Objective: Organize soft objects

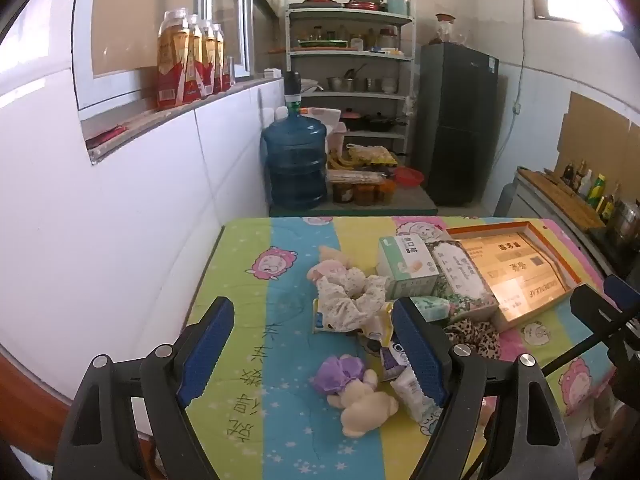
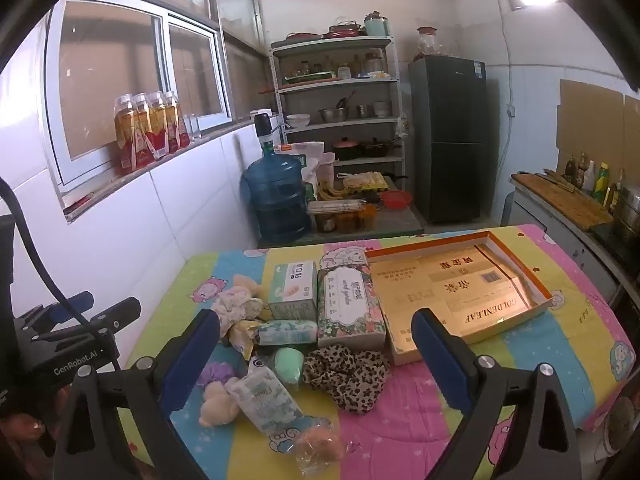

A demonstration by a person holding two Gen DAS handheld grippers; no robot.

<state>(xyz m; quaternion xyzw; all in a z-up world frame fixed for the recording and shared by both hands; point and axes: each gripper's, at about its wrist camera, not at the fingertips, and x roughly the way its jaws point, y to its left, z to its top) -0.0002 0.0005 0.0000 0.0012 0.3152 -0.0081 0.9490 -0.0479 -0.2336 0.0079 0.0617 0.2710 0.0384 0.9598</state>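
Both claws hang over the table with nothing in them. The left claw (image 1: 312, 354) is wide open, and its bumpy blue pads (image 1: 206, 350) press on nothing. Between its fingers, low down, lies a fuzzy cream bear (image 1: 362, 406) with a purple frill. Farther ahead of it sits a crumpled pale cloth (image 1: 352, 300).

The right claw (image 2: 320, 360) is wide open too. Right between its fingers lies a wrinkly leopard scrunchie (image 2: 346, 372), and next to that a smooth green egg shape (image 2: 289, 362). Near its left finger lies a soft white pack (image 2: 266, 402). Just ahead stands a flowery tissue pack (image 2: 348, 304). Ahead and to the right is a flat, shiny gold tray (image 2: 460, 292) with low walls.

All of it rests on a soft cloth (image 2: 400, 420) with stripes and cartoon sheep. Behind the table are a big blue water jug (image 2: 276, 200), metal shelves (image 2: 340, 80) with pots, and a dark fridge (image 2: 448, 136).
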